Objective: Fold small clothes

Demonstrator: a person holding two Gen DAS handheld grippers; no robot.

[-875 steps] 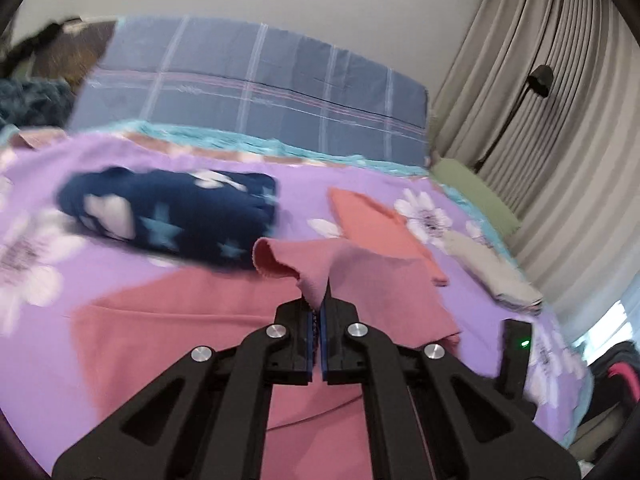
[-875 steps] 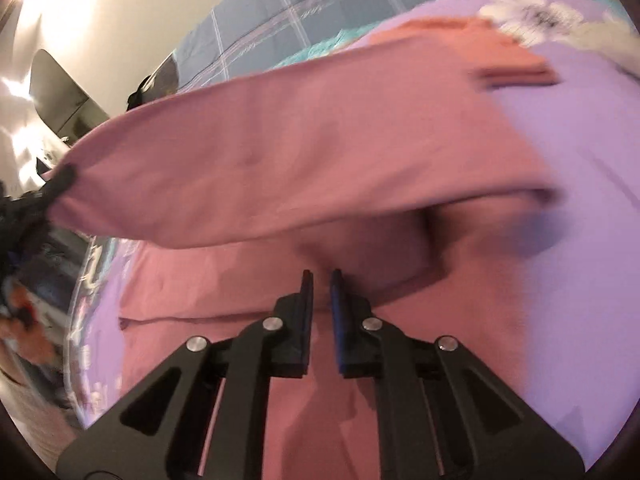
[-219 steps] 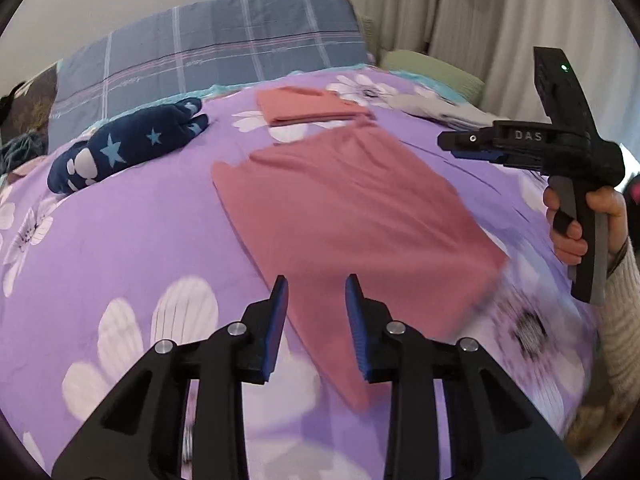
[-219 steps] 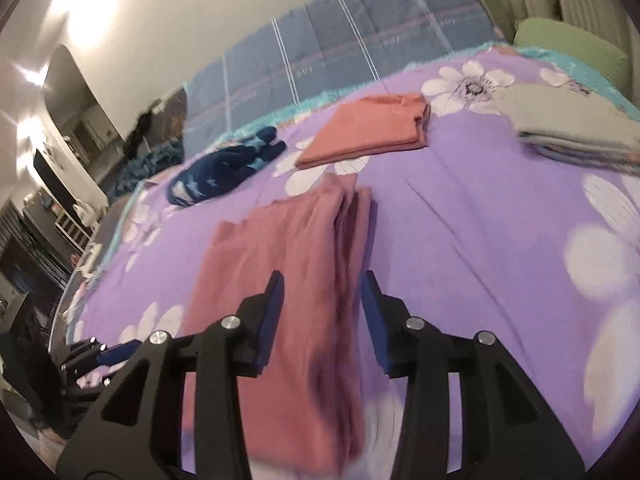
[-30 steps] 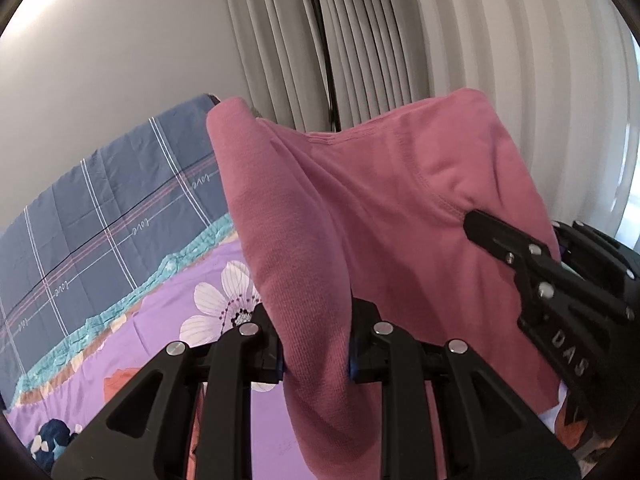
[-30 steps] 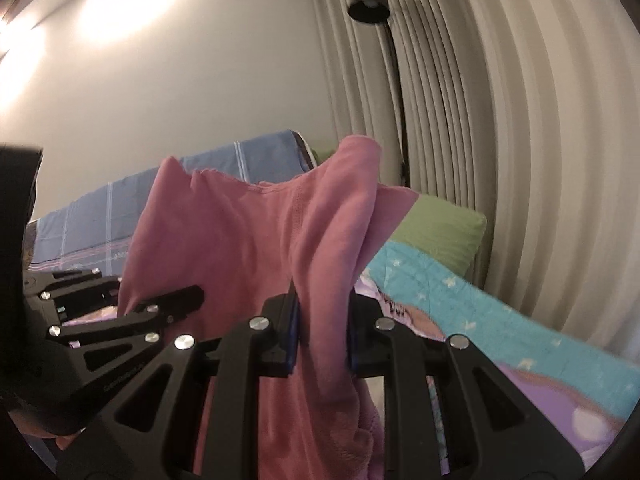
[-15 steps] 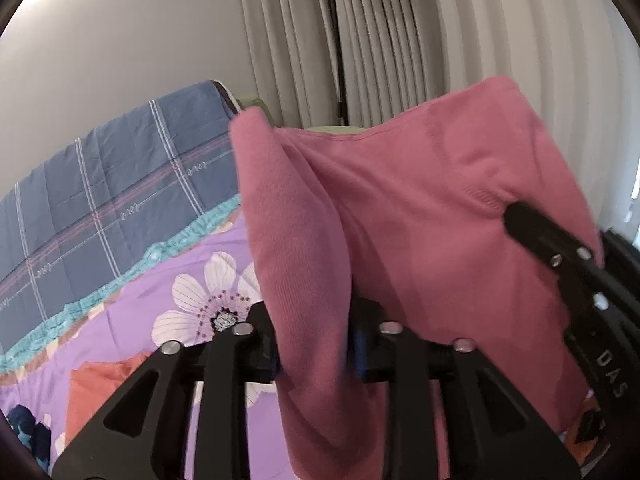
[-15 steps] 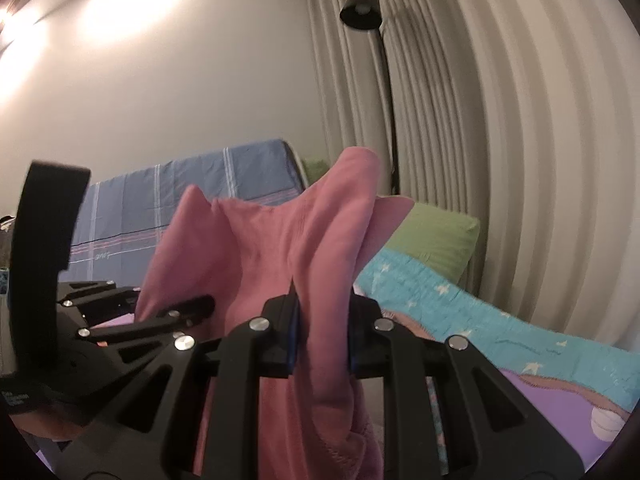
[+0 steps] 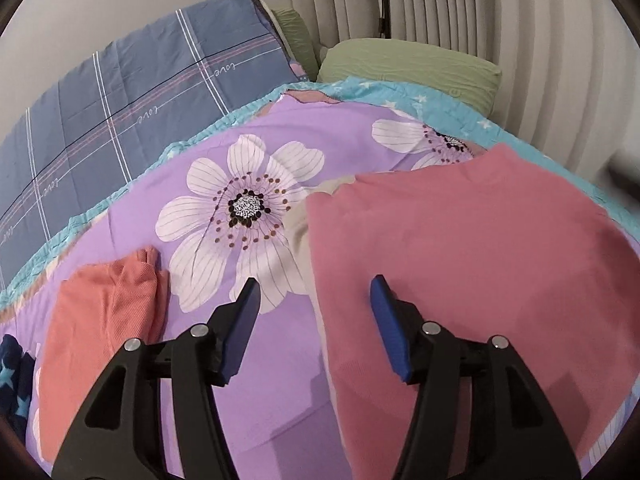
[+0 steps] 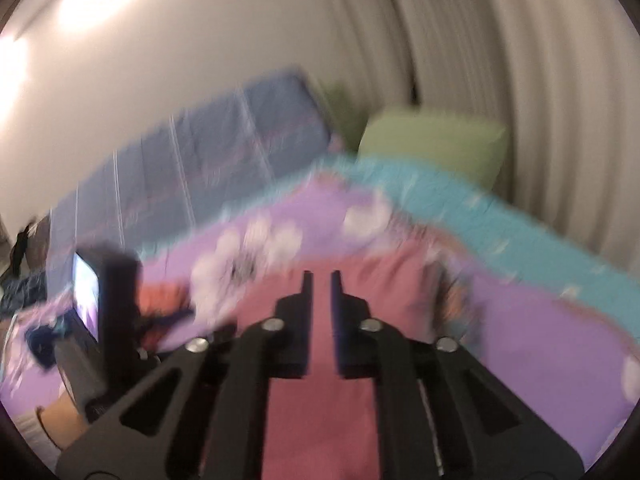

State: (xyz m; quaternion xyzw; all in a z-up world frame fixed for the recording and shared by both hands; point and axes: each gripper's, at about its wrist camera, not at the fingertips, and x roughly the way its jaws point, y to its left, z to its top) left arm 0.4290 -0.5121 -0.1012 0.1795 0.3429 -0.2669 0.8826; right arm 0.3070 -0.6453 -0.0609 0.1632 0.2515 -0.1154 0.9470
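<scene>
— Now, where does the folded dusty-pink knit garment point(image 9: 472, 264) lie?

— It lies flat on the purple bedspread with big white flowers point(image 9: 248, 208), toward the right side of the bed, on top of a pale beige cloth point(image 9: 298, 224) that peeks out along its left edge.

— And the left tongs point(image 9: 314, 320)?

— Their jaws are opening and stand well apart, with blue pads point(image 9: 386, 320). They grip nothing: the left finger hangs over bare bedspread, the right one over the near left edge of the pink garment.

— What about the right tongs point(image 10: 321, 308)?

— That view is blurred. The jaws are closing and show only a narrow gap. No cloth is seen between them; the pink garment spreads below and beyond the tips.

— What else is on the bed?

— A folded coral ribbed garment point(image 9: 100, 320) sits to the left, a navy cloth with pale stars point(image 9: 14, 384) at the far left edge, a blue plaid quilt point(image 9: 132, 92) along the far side, and a green pillow point(image 9: 408, 60) at the far right by the cream curtains point(image 9: 500, 40).
</scene>
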